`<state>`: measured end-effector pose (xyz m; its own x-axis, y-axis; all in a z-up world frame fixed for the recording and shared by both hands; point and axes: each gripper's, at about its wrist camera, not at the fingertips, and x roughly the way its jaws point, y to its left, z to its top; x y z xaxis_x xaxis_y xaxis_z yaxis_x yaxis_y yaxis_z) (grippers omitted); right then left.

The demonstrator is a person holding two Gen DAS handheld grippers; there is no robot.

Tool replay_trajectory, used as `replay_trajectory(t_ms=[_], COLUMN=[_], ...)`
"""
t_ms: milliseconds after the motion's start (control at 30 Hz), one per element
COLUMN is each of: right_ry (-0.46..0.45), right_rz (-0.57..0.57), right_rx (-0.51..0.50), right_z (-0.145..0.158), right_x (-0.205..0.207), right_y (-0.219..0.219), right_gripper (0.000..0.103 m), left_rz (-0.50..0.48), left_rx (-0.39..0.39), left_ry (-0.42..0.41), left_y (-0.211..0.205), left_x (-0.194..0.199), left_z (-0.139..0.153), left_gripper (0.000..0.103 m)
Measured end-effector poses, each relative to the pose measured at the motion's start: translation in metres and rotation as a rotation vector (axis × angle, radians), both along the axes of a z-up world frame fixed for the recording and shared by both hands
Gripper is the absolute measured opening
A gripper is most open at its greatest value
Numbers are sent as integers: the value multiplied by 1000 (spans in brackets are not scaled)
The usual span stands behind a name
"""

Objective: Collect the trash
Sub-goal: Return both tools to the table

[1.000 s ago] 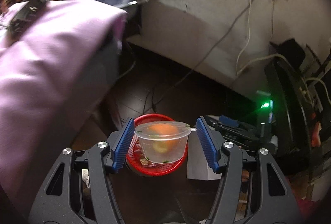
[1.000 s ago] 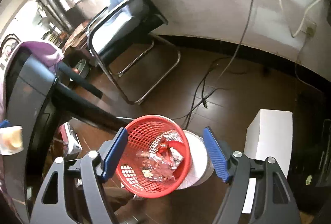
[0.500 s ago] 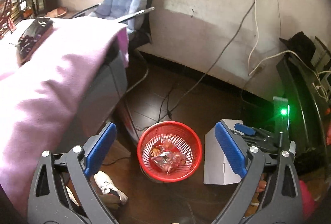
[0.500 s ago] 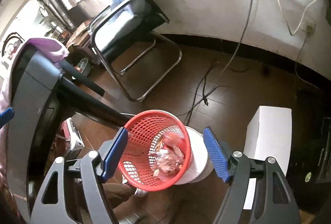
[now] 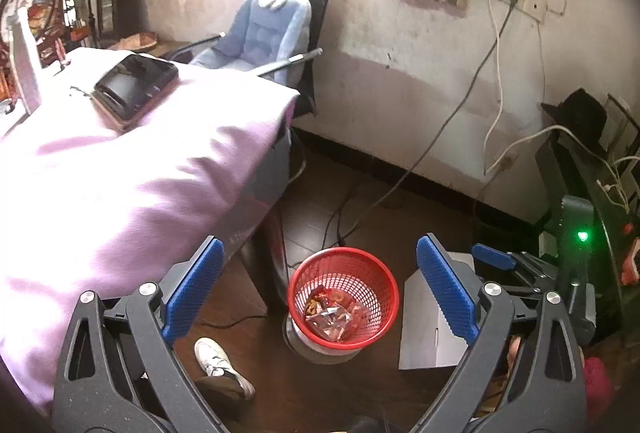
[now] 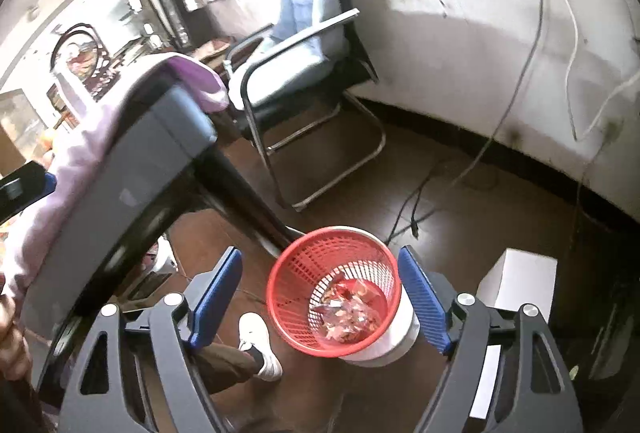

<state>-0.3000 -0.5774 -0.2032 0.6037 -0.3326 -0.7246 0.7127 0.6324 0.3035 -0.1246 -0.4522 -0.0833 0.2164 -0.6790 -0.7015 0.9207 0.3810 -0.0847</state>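
Note:
A red mesh basket (image 5: 384, 275) stands on the dark floor on top of a white round tub (image 6: 394, 343), with crumpled wrappers (image 5: 332, 313) at its bottom. My left gripper (image 5: 320, 243) hangs high above it, open wide, with nothing between its blue pads. My right gripper (image 6: 320, 253) also hovers over the basket (image 6: 294, 273). Its jaws are opening and hold nothing; the wrappers (image 6: 348, 317) show far below between them. One blue fingertip of the right gripper (image 5: 492, 257) shows at the right of the left wrist view.
A table under a purple cloth (image 5: 120, 193) fills the left, with a black device (image 5: 136, 85) on it. A chair with a blue cushion (image 5: 272, 33) stands by the wall. A white box (image 5: 428, 333), floor cables (image 5: 360, 209) and a person's shoe (image 5: 216, 357) surround the basket.
The left gripper let go of a clear plastic cup it held over the basket and opened wide. Both grippers rose, so the basket looks smaller and farther below.

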Motion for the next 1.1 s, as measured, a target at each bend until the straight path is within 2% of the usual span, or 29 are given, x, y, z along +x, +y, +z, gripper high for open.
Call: replay_trajectory(t_ms=[267, 533, 700, 900, 1100], right_ry=[-35, -62, -68, -71, -67], right_rz=[58, 137, 204, 321, 452], right_rx=[-71, -116, -134, -153, -178], right_z=[39, 70, 84, 99, 112], right_x=[8, 26, 46, 85, 136], right_y=[30, 67, 94, 133, 173], right_gripper=[86, 90, 91, 93, 94], left_rz=[80, 248, 394, 620, 817], left_rx=[-79, -148, -166, -118, -82], left_ry=[-46, -73, -110, -179, -136], left_y=[48, 124, 185, 264, 355], left_x=[7, 47, 80, 127, 189], left_z=[31, 58, 70, 76, 72], left_gripper=[96, 96, 96, 96, 96])
